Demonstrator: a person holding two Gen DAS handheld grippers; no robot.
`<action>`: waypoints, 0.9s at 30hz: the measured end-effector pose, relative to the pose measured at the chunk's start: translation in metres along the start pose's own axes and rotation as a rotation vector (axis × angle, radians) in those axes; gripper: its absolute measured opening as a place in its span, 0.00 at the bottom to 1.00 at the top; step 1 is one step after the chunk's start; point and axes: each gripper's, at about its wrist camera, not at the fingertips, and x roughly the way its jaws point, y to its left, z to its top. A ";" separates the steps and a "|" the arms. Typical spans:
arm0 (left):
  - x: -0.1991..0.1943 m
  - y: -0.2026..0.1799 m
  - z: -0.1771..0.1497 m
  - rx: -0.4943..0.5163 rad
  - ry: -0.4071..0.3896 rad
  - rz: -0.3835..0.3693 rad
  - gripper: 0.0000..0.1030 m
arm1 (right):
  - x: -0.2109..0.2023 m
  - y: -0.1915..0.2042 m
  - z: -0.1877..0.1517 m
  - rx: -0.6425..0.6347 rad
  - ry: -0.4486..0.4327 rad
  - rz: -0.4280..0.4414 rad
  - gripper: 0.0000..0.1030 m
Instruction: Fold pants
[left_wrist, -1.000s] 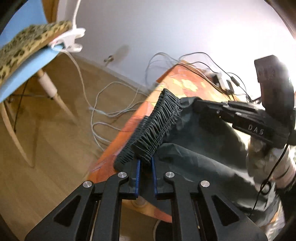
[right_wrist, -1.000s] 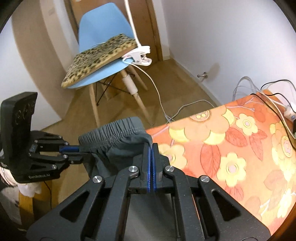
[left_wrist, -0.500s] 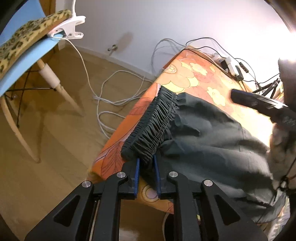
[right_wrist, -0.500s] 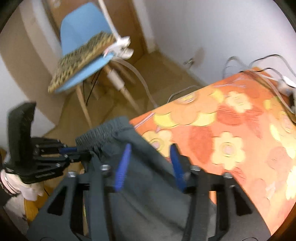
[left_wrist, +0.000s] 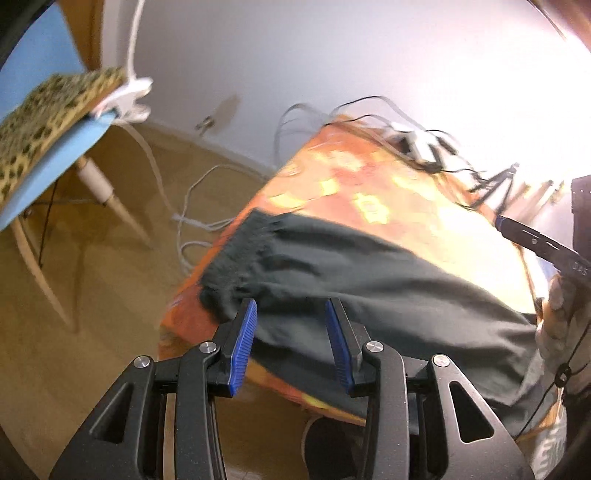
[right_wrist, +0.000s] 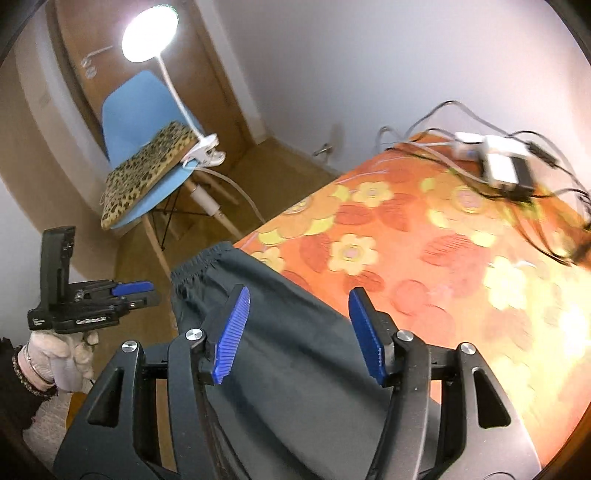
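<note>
Left wrist view is smeared: my left gripper (left_wrist: 290, 317) is opening, nothing between the pads, pants (left_wrist: 369, 273) lying flat on the flowered table (left_wrist: 369, 177). My right gripper (right_wrist: 299, 306) is opening too, empty. The pants' lower end is cut off.

Left claw (left_wrist: 290, 314) opening, empty, above dark pants (left_wrist: 369, 269) on floral table (left_wrist: 354, 184).

A second ago both grippers pinch the pants' waistband. Now the left gripper (left_wrist: 290, 321) has let go, its jaws opening above the cloth, and the right gripper (right_wrist: 299, 317) is also free, jaws opening. The pants (left_wrist: 369, 273) lie flat on the bench (right_wrist: 424, 266), waistband (right_wrist: 201, 260) toward ten o'clock in the right wrist view.
</note>
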 end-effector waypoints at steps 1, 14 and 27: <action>-0.006 -0.010 -0.001 0.020 -0.009 -0.015 0.36 | -0.012 -0.004 -0.003 0.002 -0.011 -0.015 0.58; -0.021 -0.122 -0.025 0.215 0.030 -0.223 0.36 | -0.175 -0.072 -0.083 0.100 -0.109 -0.234 0.64; -0.054 -0.250 -0.035 0.506 0.024 -0.254 0.36 | -0.312 -0.127 -0.187 0.210 -0.156 -0.431 0.64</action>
